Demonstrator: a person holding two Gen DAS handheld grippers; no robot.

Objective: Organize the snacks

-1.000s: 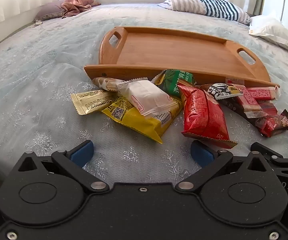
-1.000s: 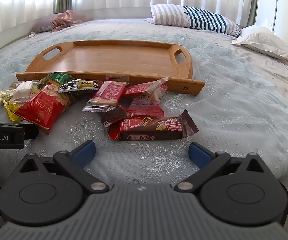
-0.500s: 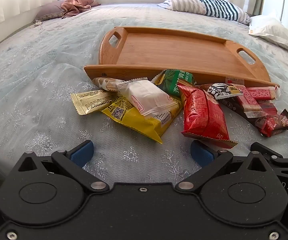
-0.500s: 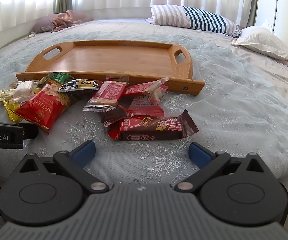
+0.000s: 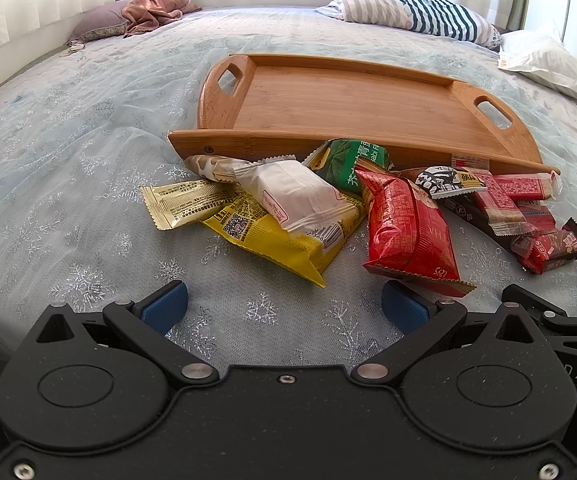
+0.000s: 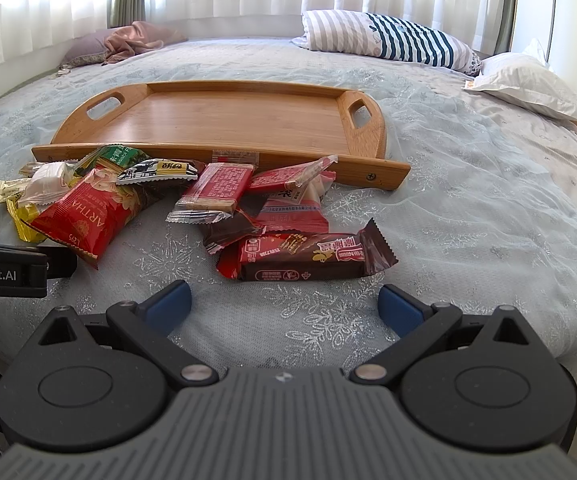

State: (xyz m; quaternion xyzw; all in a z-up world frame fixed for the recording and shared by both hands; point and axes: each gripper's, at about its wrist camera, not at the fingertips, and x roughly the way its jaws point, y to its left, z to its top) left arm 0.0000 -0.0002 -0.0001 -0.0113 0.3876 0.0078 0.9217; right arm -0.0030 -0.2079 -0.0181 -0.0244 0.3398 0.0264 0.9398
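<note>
A pile of snack packets lies on the bed in front of an empty wooden tray, also in the right wrist view. In the left wrist view I see a yellow bag, a white packet, a gold packet, a green packet and a red bag. In the right wrist view a brown chocolate bar lies nearest, with red wafer packs behind. My left gripper is open and empty before the yellow bag. My right gripper is open and empty before the chocolate bar.
A striped pillow and a white pillow lie at the back right of the bed. A pink cloth on a purple pillow lies at the back left. The left gripper's body shows at the right wrist view's left edge.
</note>
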